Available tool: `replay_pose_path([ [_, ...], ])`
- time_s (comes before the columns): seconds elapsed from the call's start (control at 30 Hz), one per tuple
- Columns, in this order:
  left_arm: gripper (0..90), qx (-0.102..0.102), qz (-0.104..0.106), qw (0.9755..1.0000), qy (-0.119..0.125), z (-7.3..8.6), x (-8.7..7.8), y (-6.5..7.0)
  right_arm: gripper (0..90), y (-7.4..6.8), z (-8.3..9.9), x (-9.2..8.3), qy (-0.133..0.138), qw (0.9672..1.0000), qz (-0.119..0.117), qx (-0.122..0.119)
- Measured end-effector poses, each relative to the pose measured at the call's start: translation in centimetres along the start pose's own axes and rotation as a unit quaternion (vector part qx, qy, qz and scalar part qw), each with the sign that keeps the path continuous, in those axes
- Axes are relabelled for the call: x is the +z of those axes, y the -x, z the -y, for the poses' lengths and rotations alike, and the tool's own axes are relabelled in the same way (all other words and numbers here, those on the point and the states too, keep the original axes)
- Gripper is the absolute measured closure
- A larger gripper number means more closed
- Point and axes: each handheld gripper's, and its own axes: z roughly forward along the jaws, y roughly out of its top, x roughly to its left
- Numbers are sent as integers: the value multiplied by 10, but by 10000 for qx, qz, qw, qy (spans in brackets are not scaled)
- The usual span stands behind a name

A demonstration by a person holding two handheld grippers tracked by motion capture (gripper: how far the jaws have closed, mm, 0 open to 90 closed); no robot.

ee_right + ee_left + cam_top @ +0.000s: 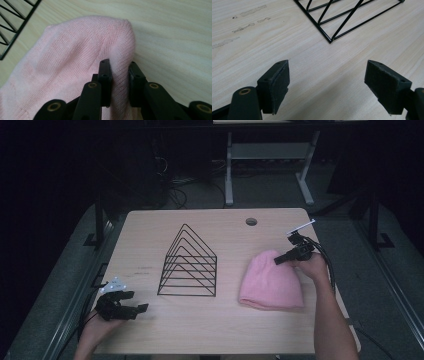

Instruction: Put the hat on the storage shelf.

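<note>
The right tool pinches a fold of a pink knit hat between its two black jaws, at the hat's rounded top edge. This close view shows the ribbed knit bunched between the pads; the high view instead shows the whole hat lying flat on the right side of the light wooden surface, with the right tool at its far edge. The left tool hovers low over bare wood, jaws spread wide and holding nothing. A black wire rack stands at the surface's middle, well apart from the left tool. Its slots are empty.
</note>
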Motion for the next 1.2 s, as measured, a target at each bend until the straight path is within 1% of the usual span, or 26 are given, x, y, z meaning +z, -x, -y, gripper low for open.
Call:
replay_pose_path([
  [0.13, 203, 8, 23, 10000, -9, 0, -1, 0, 765, -2, 1, -3, 26, 10000, -60, -70],
  [0.27, 203, -13, 41, 10000, 29, -2, -3, 0, 769, -4, 2, -10, 137, 9998, -127, -97],
  [0.33, 203, 28, 38, 10000, 42, -3, -4, -1, 770, -7, 2, -14, 164, 9997, -127, -134],
  [0.37, 203, -2, 56, 10000, 64, -3, -4, 0, 771, -8, 2, -16, 191, 9996, -124, -166],
  [0.4, 203, 16, 63, 10000, 39, -4, -5, 0, 772, -10, 1, -19, 227, 9994, -147, -205],
  [0.47, 203, 25, 92, 9999, 77, -5, -6, 0, 774, -14, 1, -24, 266, 9992, -172, -234],
  [0.5, 204, 42, 120, 9999, 35, -6, -6, 0, 774, -15, 0, -27, 318, 9989, -181, -288],
  [0.57, 214, 80, 159, 9998, 14, -9, -6, 0, 775, -18, 0, -32, 363, 9987, -210, -299],
  [0.63, 215, 159, 172, 9997, -17, -12, -7, 0, 776, -22, -1, -38, 452, 9981, -247, -346],
  [0.73, 215, 228, 187, 9996, 23, -17, -8, 0, 776, -28, -3, -46, 551, 9972, -310, -404],
  [0.77, 215, 197, 213, 9996, 48, -18, -9, 0, 777, -29, -3, -48, 578, 9969, -315, -426],
  [0.8, 215, 223, 214, 9995, 12, -19, -10, -1, 777, -31, -4, -52, 632, 9965, -329, -441],
  [0.87, 214, 212, 253, 9995, 11, -21, -10, -2, 778, -33, -6, -58, 678, 9960, -334, -485],
  [0.93, 214, 255, 307, 9992, 4, -23, -12, -3, 781, -35, -7, -64, 745, 9953, -364, -508],
  [0.97, 213, 273, 311, 9991, 32, -24, -12, -4, 783, -37, -8, -67, 774, 9949, -406, -506],
  [1.0, 210, 273, 311, 9991, 17, -25, -13, -4, 784, -38, -8, -69, 791, 9945, -430, -539],
  [1.03, 210, 316, 302, 9990, -10, -27, -14, -6, 784, -39, -9, -71, 804, 9942, -441, -557],
  [1.07, 207, 313, 305, 9990, 6, -29, -16, -6, 785, -41, -10, -73, 827, 9937, -469, -599],
  [1.1, 206, 292, 316, 9991, 58, -31, -17, -7, 785, -42, -11, -76, 845, 9935, -463, -603],
  [1.2, 206, 405, 356, 9985, 67, -39, -24, -7, 785, -47, -14, -84, 941, 9923, -433, -676],
])
